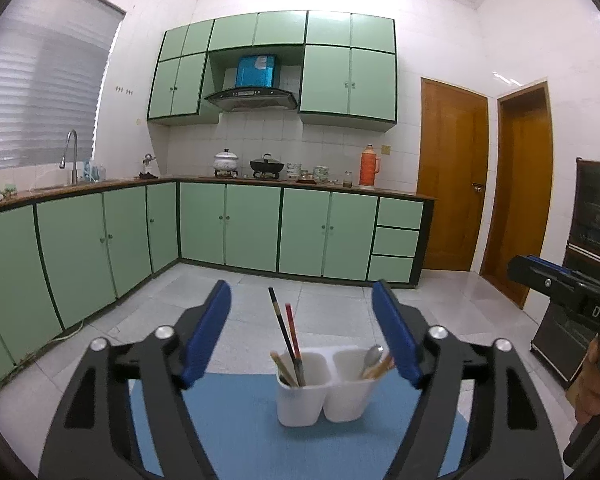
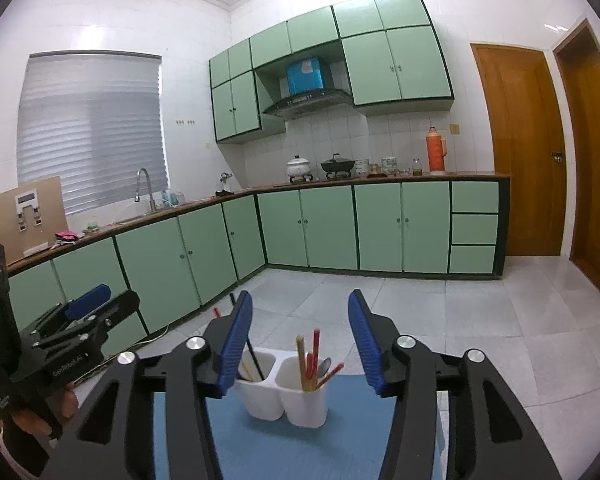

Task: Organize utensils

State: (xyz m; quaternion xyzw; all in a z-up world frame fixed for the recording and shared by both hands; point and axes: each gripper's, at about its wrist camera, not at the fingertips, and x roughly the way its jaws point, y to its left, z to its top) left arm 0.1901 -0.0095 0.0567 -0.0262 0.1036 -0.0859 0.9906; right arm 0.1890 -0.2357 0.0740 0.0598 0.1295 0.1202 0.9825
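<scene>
A white two-compartment utensil holder (image 1: 320, 396) stands on a blue mat (image 1: 244, 436). Its left compartment holds a black chopstick (image 1: 283, 330), a red one and wooden ones. Its right compartment holds a metal spoon (image 1: 372, 358) and wooden utensils. My left gripper (image 1: 302, 328) is open and empty, raised in front of the holder. In the right wrist view the holder (image 2: 286, 394) shows with red and wooden chopsticks (image 2: 308, 360) and the spoon (image 2: 323, 366). My right gripper (image 2: 300, 338) is open and empty, also raised before the holder.
The other gripper shows at each view's edge, the right one (image 1: 560, 284) and the left one (image 2: 80, 320). Behind are green floor cabinets (image 1: 236, 228), a tiled floor (image 1: 328, 304), wooden doors (image 1: 452, 176) and a dark appliance (image 1: 588, 260) at the right.
</scene>
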